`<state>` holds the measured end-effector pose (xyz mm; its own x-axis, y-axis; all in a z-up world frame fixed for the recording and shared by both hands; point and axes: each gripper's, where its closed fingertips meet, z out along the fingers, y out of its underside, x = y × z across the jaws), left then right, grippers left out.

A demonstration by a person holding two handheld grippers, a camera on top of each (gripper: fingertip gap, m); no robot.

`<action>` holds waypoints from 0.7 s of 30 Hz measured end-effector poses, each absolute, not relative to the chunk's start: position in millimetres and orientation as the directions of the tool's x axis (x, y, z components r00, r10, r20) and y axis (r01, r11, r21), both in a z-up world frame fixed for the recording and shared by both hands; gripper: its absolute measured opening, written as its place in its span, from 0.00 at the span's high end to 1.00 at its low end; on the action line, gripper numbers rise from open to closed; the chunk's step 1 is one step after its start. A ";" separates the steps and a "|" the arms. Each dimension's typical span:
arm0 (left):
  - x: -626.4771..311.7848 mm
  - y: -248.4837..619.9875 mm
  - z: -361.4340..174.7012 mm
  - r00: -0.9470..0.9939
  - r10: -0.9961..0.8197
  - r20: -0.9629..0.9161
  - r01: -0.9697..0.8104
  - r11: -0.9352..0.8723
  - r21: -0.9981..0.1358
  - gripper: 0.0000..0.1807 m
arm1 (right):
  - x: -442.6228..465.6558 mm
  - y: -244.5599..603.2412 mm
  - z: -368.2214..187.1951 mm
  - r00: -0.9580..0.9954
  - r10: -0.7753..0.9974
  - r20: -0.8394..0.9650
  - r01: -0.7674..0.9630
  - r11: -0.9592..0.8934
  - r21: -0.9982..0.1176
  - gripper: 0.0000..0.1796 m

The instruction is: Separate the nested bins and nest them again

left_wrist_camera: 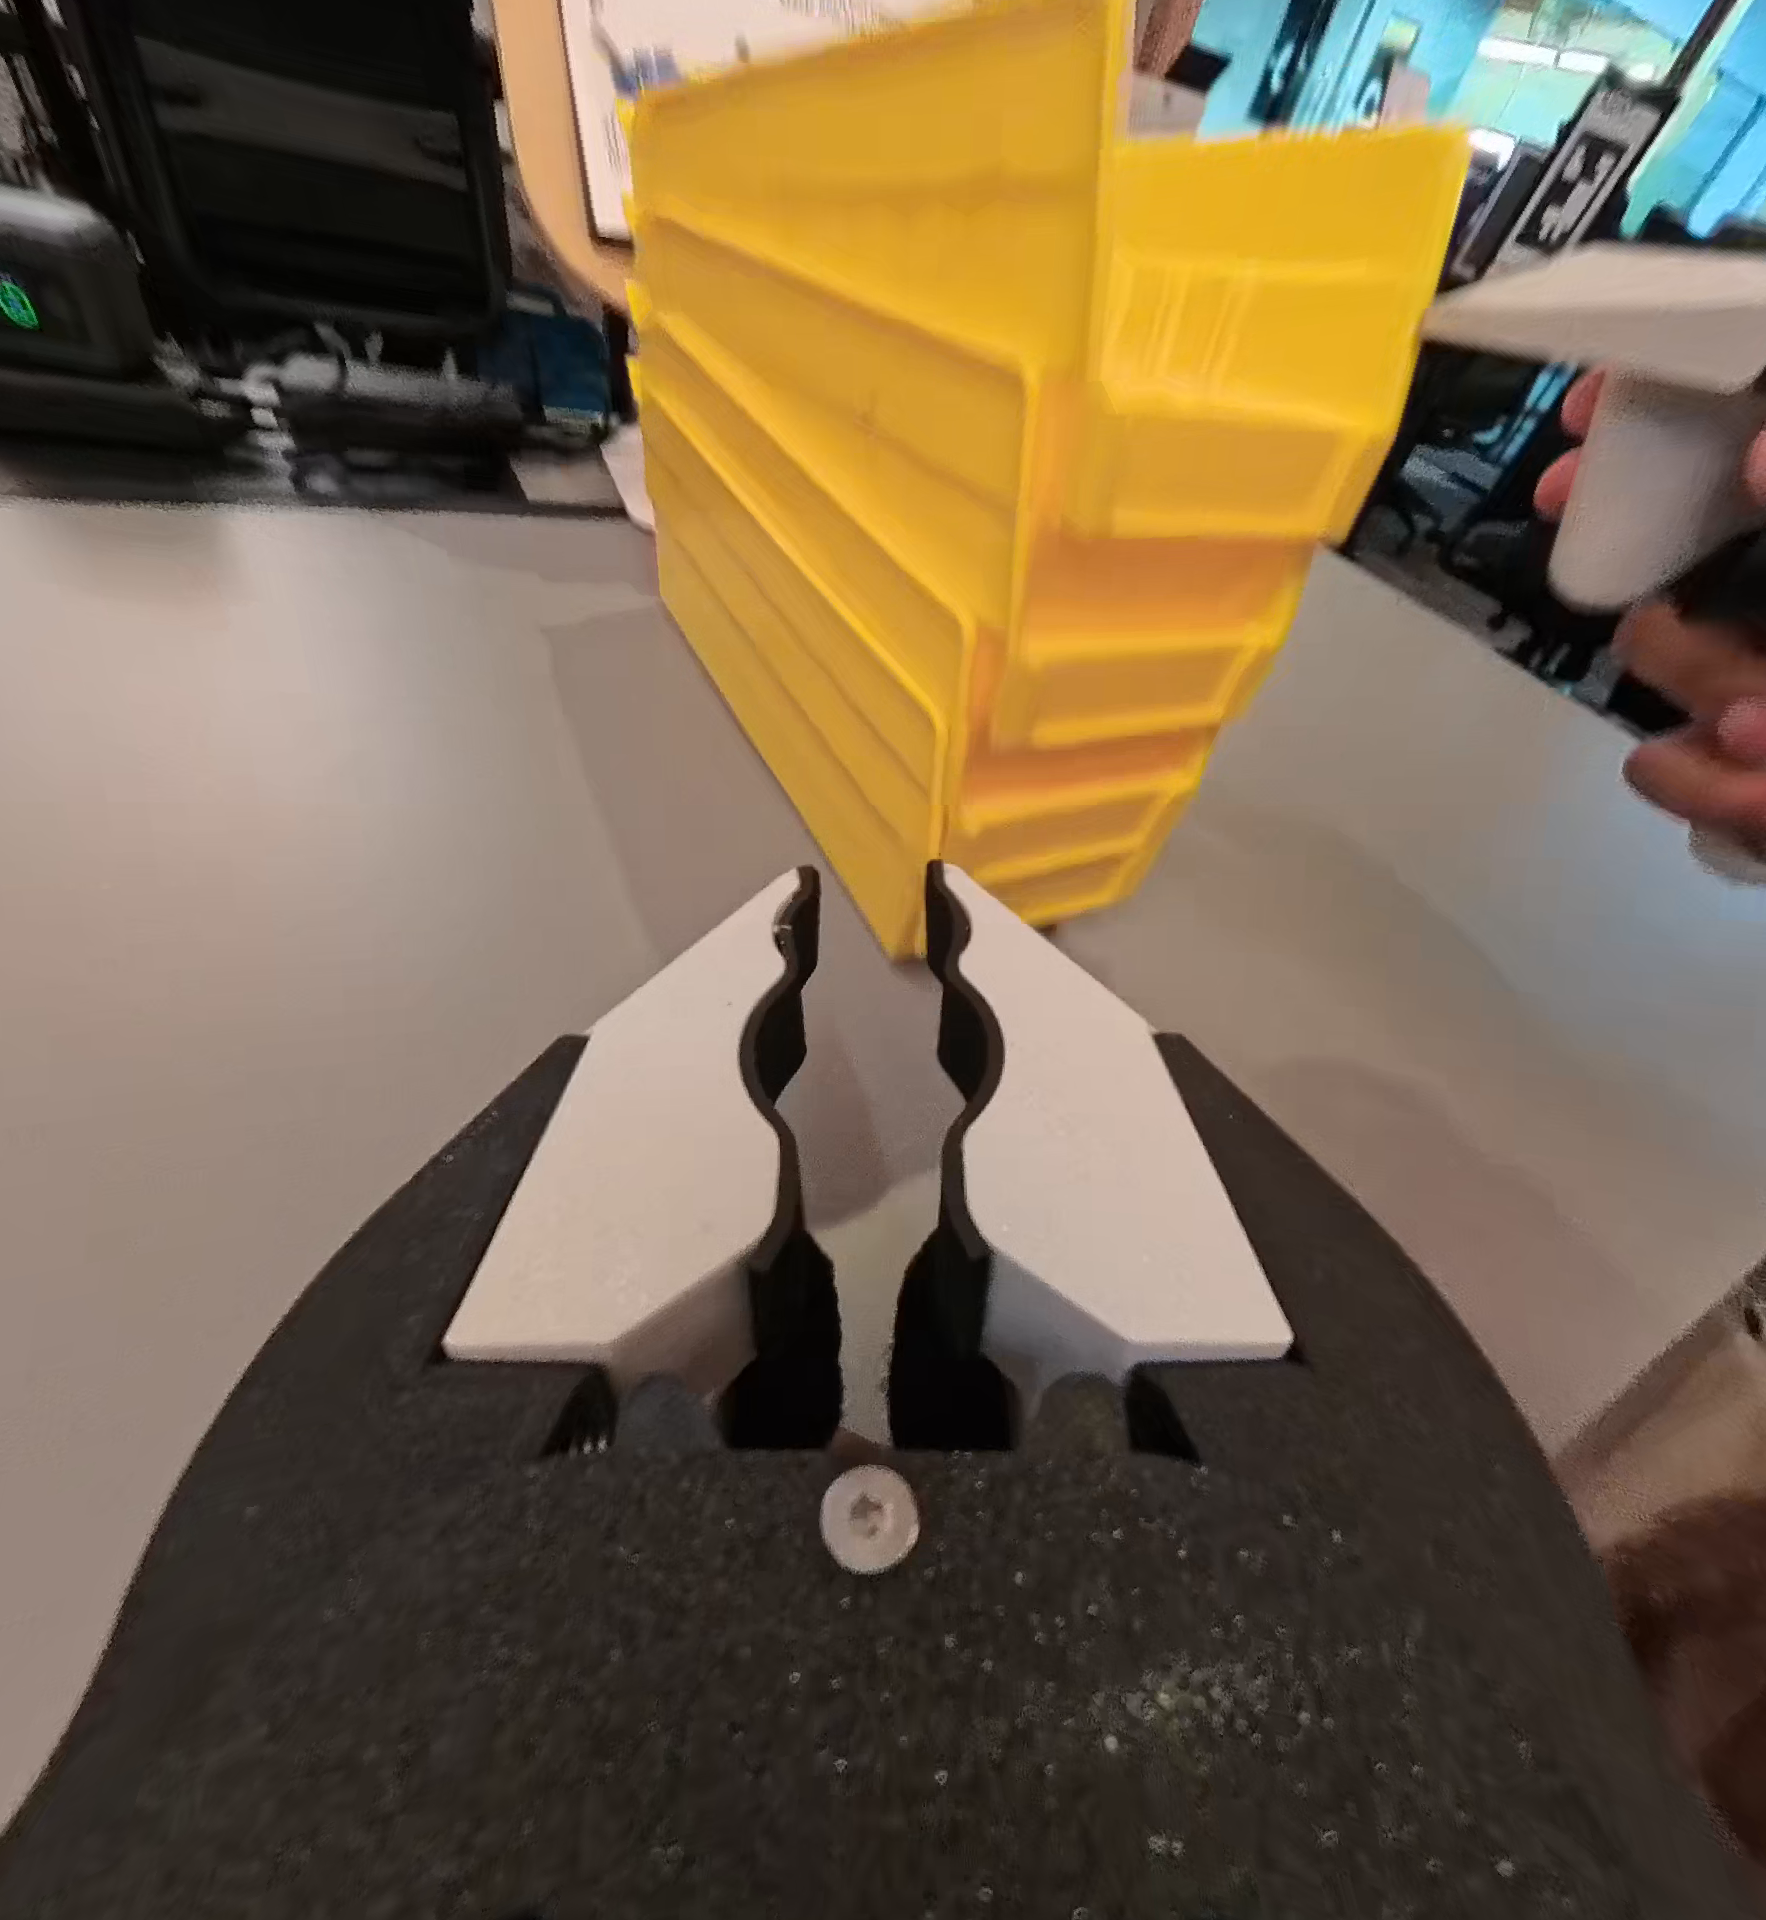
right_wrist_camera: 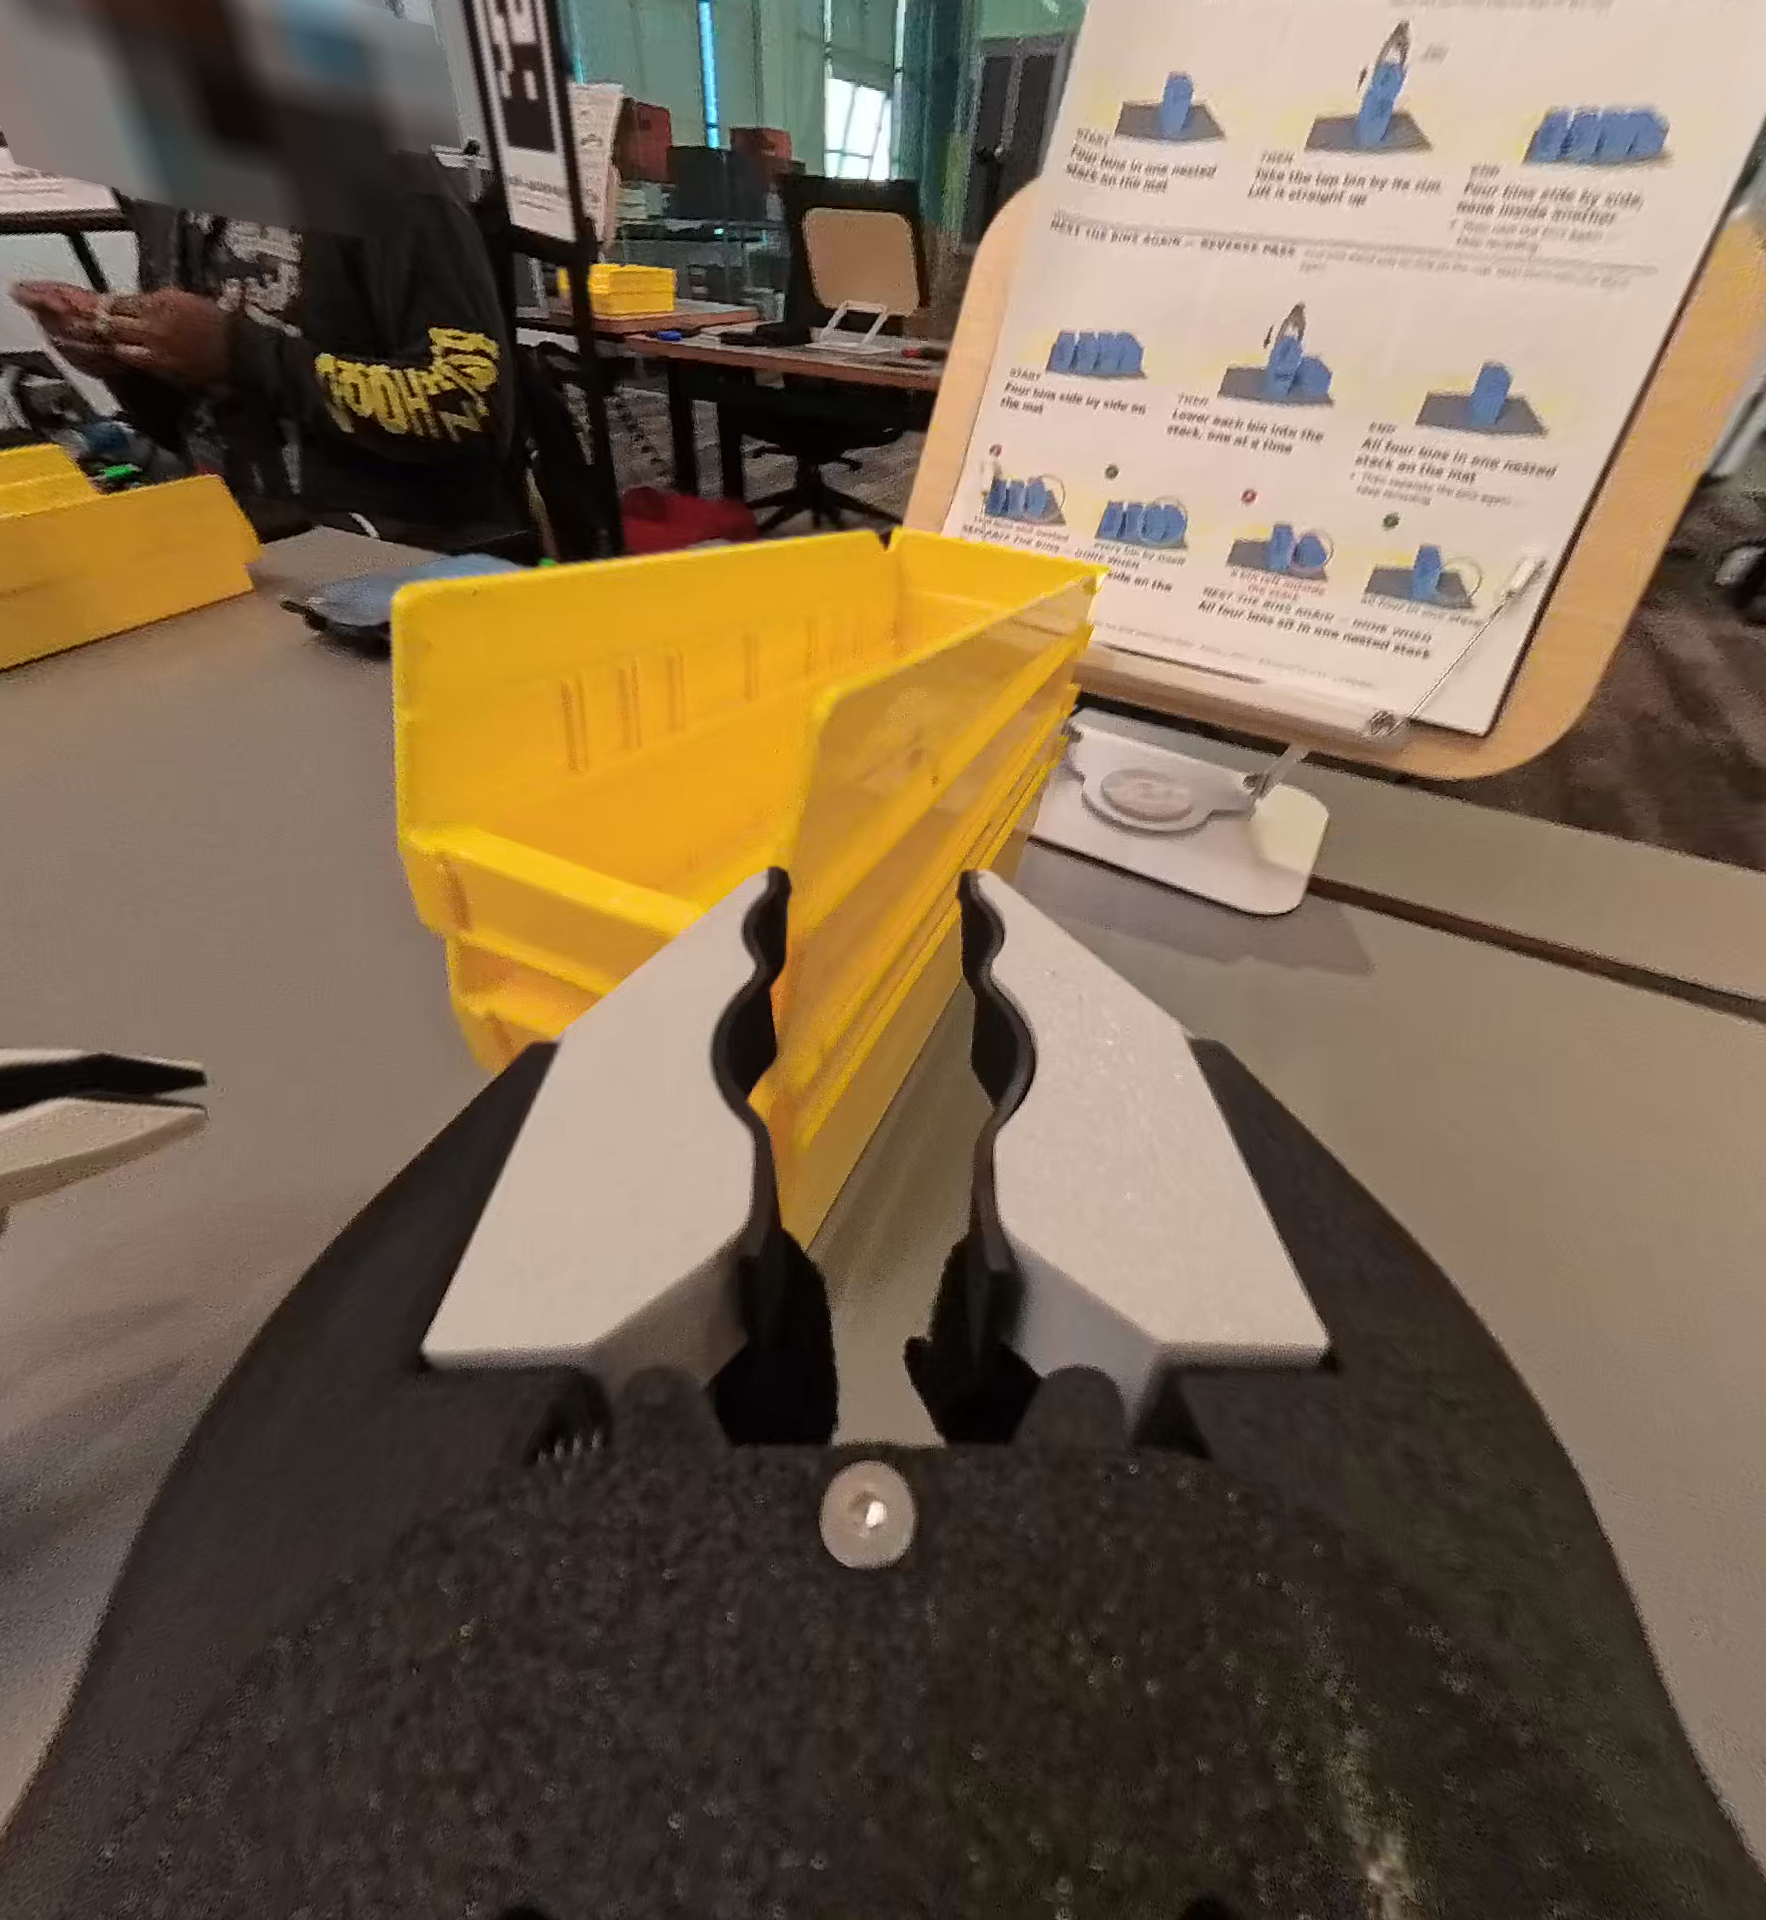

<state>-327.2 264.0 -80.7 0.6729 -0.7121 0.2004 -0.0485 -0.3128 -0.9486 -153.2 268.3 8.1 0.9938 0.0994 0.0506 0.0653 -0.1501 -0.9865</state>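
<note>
Grey table (right_wrist_camera: 1481, 1195) — office chair (right_wrist_camera: 837, 343) behind (teal walls).

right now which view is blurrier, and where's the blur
Left wrist view: the stack of yellow bins is motion-smeared, worst along its top edge; its own fingers stay sharp. Right wrist view: the bins are crisp, only the background is soft.

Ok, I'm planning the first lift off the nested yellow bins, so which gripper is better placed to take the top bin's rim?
Probably the right gripper: its open fingers straddle the side wall of the top bin. The left gripper sits low at the stack's bottom corner.
</note>
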 end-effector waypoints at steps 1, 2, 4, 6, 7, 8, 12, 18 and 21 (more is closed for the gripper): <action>-322.8 270.9 -67.7 0.673 -0.713 0.196 -0.038 -0.297 -0.954 0.89 | -157.2 272.4 13.2 0.994 0.090 0.064 0.076 -0.139 -0.987 0.82; -316.0 276.1 -52.4 0.663 -0.724 0.191 -0.029 -0.280 -0.960 0.88 | -160.8 276.4 18.6 0.995 0.084 0.054 0.065 -0.131 -0.989 0.82; -294.3 284.1 -17.4 0.626 -0.760 0.176 -0.022 -0.242 -0.970 0.88 | -163.1 284.4 26.0 0.998 0.062 0.022 0.030 -0.135 -0.990 0.83; -273.7 296.2 14.3 0.630 -0.770 0.100 -0.048 -0.167 -0.985 0.87 | -166.6 285.0 38.5 0.998 0.061 0.027 0.034 -0.110 -0.993 0.83; -266.9 304.0 25.3 0.650 -0.757 0.065 -0.060 -0.137 -0.989 0.86 | -167.9 283.6 43.0 0.998 0.056 0.030 0.036 -0.111 -0.993 0.84; -261.2 310.8 31.6 0.665 -0.745 0.050 -0.070 -0.129 -0.989 0.86 | -167.5 283.6 44.7 0.999 0.043 0.025 0.030 -0.122 -0.992 0.85; -250.2 332.2 21.9 0.718 -0.690 0.091 -0.085 -0.216 -0.973 0.90 | -167.6 300.5 25.5 0.998 0.043 -0.046 -0.035 -0.231 -0.972 0.84; -246.7 337.7 24.9 0.774 -0.634 0.002 -0.088 -0.111 -0.990 0.98 | -166.1 310.5 30.5 0.999 -0.041 0.010 0.004 -0.138 -0.990 0.98; -251.5 321.6 31.5 0.777 -0.628 -0.048 -0.048 0.018 -0.999 0.99 | -169.6 296.2 38.5 0.999 -0.038 0.030 0.030 0.010 -0.999 0.98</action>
<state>-251.5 321.6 31.5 0.7766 -0.6281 -0.0482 -0.0477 0.0176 -0.9987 -169.6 296.2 38.5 0.9988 -0.0378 0.0299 0.0303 0.0103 -0.9995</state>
